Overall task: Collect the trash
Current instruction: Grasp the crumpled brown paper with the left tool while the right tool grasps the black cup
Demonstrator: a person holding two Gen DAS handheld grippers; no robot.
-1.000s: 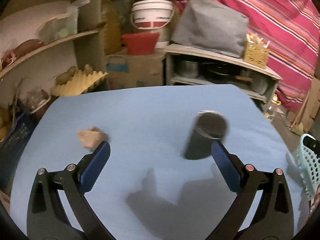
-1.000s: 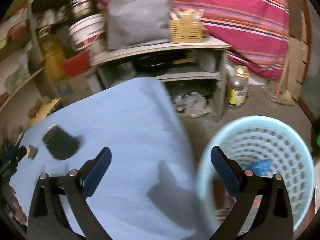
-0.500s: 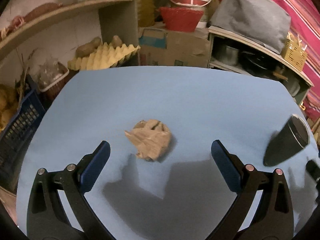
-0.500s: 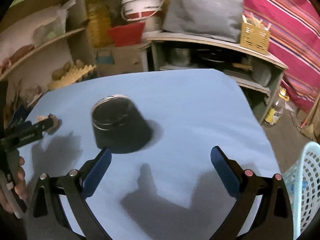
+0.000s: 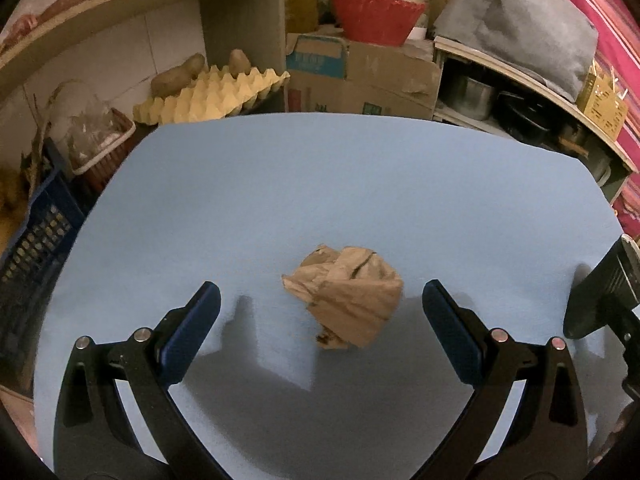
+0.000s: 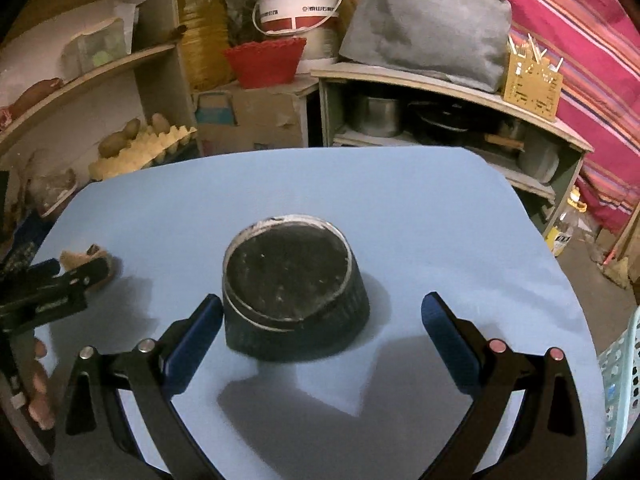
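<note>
A crumpled brown paper ball [image 5: 348, 292] lies on the blue table [image 5: 320, 184]. My left gripper [image 5: 320, 304] is open, its fingers either side of the ball and slightly nearer me. A black upside-down cup [image 6: 292, 292] stands on the table [image 6: 400, 208]. My right gripper [image 6: 322, 312] is open around it, the left finger [image 6: 196, 332] close to its side. The paper ball [image 6: 86, 258] and left gripper show at the left of the right wrist view. The cup [image 5: 600, 292] shows at the right edge of the left wrist view.
A pale blue basket [image 6: 620, 384] stands on the floor by the table's right edge. Behind the table are shelves with an egg tray [image 5: 208, 96], a cardboard box [image 5: 360, 80], a red bowl [image 6: 264, 60] and pots. A blue crate [image 5: 28, 240] is at left.
My left gripper has swung left and closed in on the paper ball, which now sits between its fingers. My right gripper has turned from the basket to the black cup and moved up around it.
</note>
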